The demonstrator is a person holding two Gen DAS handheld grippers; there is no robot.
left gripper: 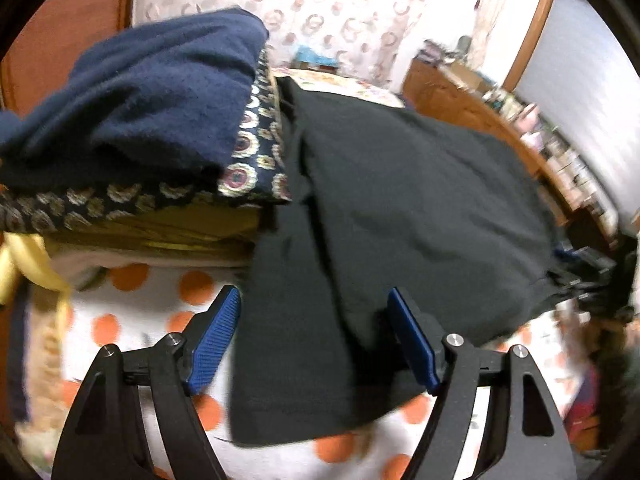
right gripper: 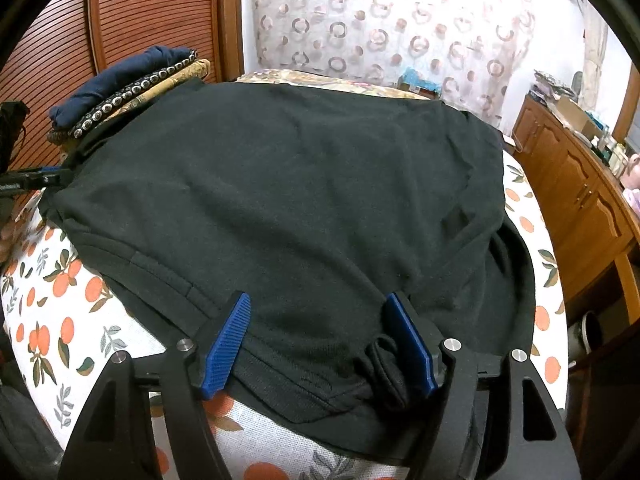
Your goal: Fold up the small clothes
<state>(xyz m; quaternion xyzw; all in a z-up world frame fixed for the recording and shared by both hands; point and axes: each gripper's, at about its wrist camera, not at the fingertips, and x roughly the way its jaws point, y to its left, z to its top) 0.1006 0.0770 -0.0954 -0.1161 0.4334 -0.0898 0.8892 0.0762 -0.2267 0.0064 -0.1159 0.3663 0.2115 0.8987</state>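
Observation:
A black garment (right gripper: 288, 200) lies spread over the table with the orange-print cloth (right gripper: 60, 320). It also shows in the left wrist view (left gripper: 400, 208). My right gripper (right gripper: 320, 340) is open, its blue pads on either side of the garment's near hem, with a bunched fold of fabric by the right pad (right gripper: 412, 348). My left gripper (left gripper: 316, 336) is open, straddling the garment's near edge; its tips show at the left in the right wrist view (right gripper: 36, 178).
A stack of folded clothes, navy on top (left gripper: 140, 112), sits at the table's far left (right gripper: 128, 80). A wooden cabinet (right gripper: 580, 200) with clutter stands to the right. A patterned curtain (right gripper: 380, 20) hangs behind.

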